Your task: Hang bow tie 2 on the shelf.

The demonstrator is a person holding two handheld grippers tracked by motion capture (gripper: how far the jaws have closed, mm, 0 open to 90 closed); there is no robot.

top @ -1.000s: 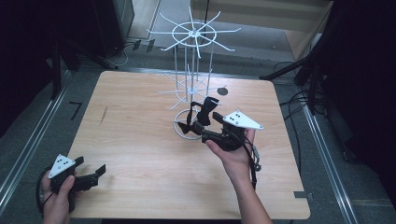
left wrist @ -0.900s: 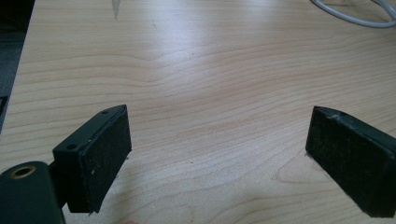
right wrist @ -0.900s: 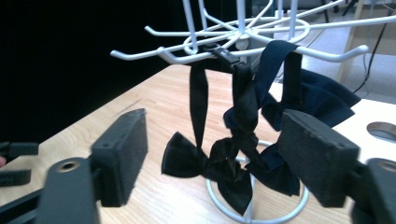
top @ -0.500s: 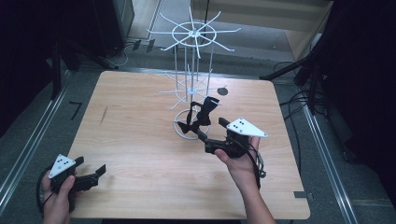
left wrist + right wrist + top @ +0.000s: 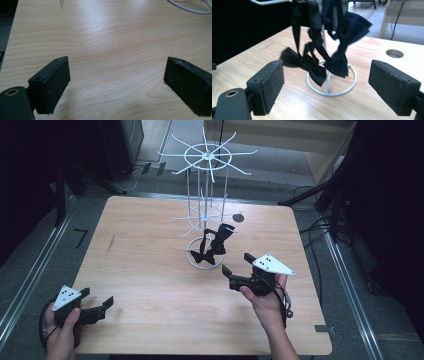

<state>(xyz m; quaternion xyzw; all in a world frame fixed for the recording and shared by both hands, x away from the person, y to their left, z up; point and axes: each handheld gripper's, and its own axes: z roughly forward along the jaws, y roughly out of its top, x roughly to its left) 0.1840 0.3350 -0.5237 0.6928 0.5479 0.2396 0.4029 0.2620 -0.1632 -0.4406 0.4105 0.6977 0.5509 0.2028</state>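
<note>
High view, worktop [image 5: 150, 270]: light wood-grain laminate, rounded corners, one small round dark hole [image 5: 238, 217] near the far edge.
Rack [image 5: 207, 210]: thin white wire, tall centre post, spoked ring on top, a lower tier of spokes, round wire ring as base standing on the worktop mid-far.
Bow ties [image 5: 212, 245]: black, soft matte fabric, pinched at the middle with flared wings; they hang by narrow straps from the lower spokes, lowest ones down at the base ring.
Right gripper [image 5: 235, 269]: black, boxy, grey three-cornered plate on top, held in the person's right hand at the right-front of the rack, aimed at the base, near the bow ties but apart from them.
Right fingers: wide apart, nothing between them.
Right gripper view: two flat rectangular black fingers [image 5: 268, 86] with rough rubbery faces, one at each side; bow ties [image 5: 322, 62] and white base ring [image 5: 332, 82] between them farther off, a little blurred; dark blue sheen on the fabric, folds visible.
Left gripper [image 5: 97, 306]: same black build with grey plate, held in the left hand at the near-left corner of the worktop, well apart from the rack.
Left fingers: wide apart, holding nothing.
Left gripper view: black fingers [image 5: 53, 83] with grainy flat faces low over bare wood grain [image 5: 112, 50]; curve of white wire [image 5: 190, 7] at top right.
</note>
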